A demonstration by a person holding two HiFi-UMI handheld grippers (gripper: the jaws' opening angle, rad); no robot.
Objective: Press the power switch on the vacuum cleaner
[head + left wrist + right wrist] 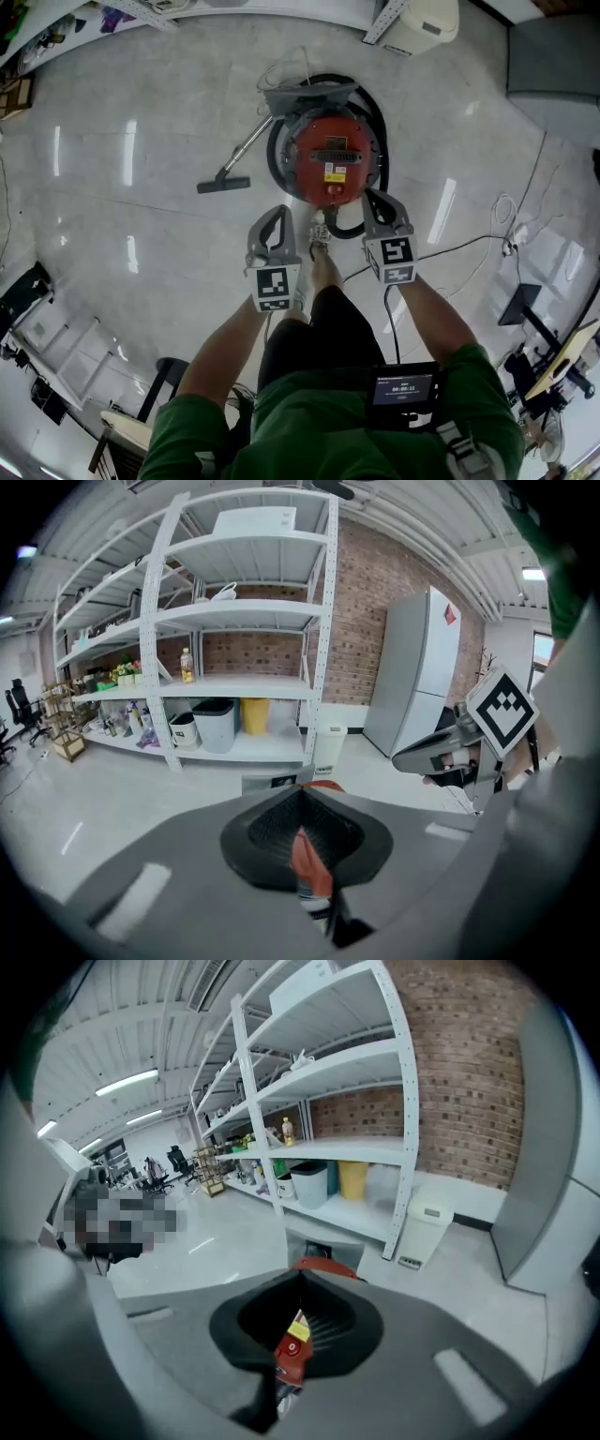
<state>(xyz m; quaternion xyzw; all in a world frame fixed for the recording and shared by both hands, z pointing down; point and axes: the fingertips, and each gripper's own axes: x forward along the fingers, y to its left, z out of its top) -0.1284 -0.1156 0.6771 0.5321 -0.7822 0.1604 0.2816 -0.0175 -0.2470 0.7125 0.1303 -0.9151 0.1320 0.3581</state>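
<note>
Here you stand over the vacuum point(330, 155), both grippers held above the floor.
Left gripper point(277, 217) and right gripper point(379, 201): jaws together, nothing between them.

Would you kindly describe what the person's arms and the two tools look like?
The left tool and right tool are each a grey plastic body with a loop-shaped opening, and each ends in a white cube bearing black square markers. A thin black cable runs back from the right tool. The person wears a green short-sleeved shirt, which leaves the forearms bare.
</note>
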